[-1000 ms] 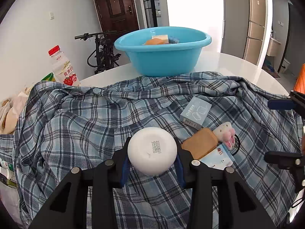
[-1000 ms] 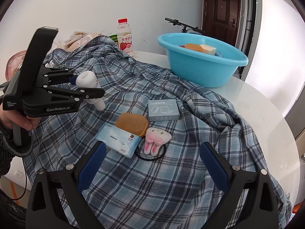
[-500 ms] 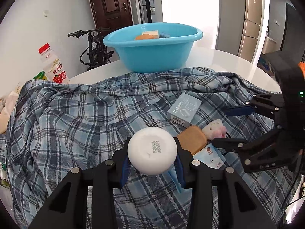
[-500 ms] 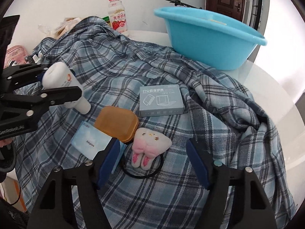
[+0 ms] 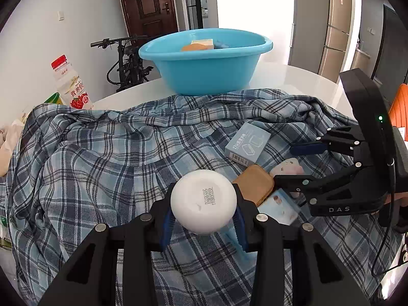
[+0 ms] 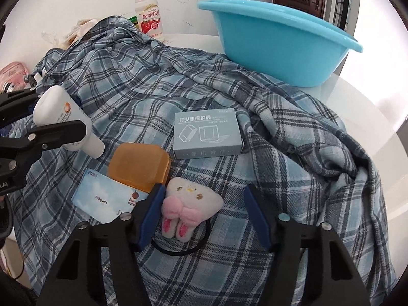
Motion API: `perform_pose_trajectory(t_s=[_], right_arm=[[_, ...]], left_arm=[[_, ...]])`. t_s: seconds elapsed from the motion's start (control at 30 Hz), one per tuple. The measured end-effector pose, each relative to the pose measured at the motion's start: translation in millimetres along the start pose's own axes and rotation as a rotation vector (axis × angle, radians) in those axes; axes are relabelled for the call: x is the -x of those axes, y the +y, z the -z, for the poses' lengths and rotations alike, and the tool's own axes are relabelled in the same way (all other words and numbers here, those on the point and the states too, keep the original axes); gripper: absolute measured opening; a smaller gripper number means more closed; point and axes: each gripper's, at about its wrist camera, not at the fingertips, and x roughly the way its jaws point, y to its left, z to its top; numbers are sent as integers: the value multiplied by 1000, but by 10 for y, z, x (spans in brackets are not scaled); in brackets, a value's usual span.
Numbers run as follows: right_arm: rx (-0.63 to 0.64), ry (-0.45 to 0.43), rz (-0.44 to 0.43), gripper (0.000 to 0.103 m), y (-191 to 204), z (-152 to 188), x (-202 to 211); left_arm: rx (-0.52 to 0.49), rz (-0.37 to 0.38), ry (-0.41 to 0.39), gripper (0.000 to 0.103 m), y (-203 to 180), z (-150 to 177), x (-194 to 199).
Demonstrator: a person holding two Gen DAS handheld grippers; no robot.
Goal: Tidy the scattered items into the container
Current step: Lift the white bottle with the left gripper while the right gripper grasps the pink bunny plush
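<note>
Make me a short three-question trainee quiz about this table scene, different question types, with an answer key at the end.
1. True or false: the left hand-held gripper is shut on the white bottle.
2. Multiple choice: which item lies between the closing jaws of the right hand-held gripper? A) grey box B) plush bunny hair tie C) amber soap case
3. Fill in: the wipes pack lies partly under the ____.

Key
1. True.
2. B; in the right wrist view the pads flank it and the far pad stands clear of it.
3. Amber soap case.
</note>
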Motion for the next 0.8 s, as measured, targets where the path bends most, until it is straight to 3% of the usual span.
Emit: perform_pose_trajectory(t_s=[0.27,0.33,0.8], right_arm=[[42,27,12,51,70,1,-81],[58,15,24,40,85,9,-66],[38,-34,39,38,25,53,187]], left_arm=[[-2,1,4,42,-17,-19,-20],[-2,1,4,42,-16,-18,-18],[8,-7,-7,42,-30,-77,10]])
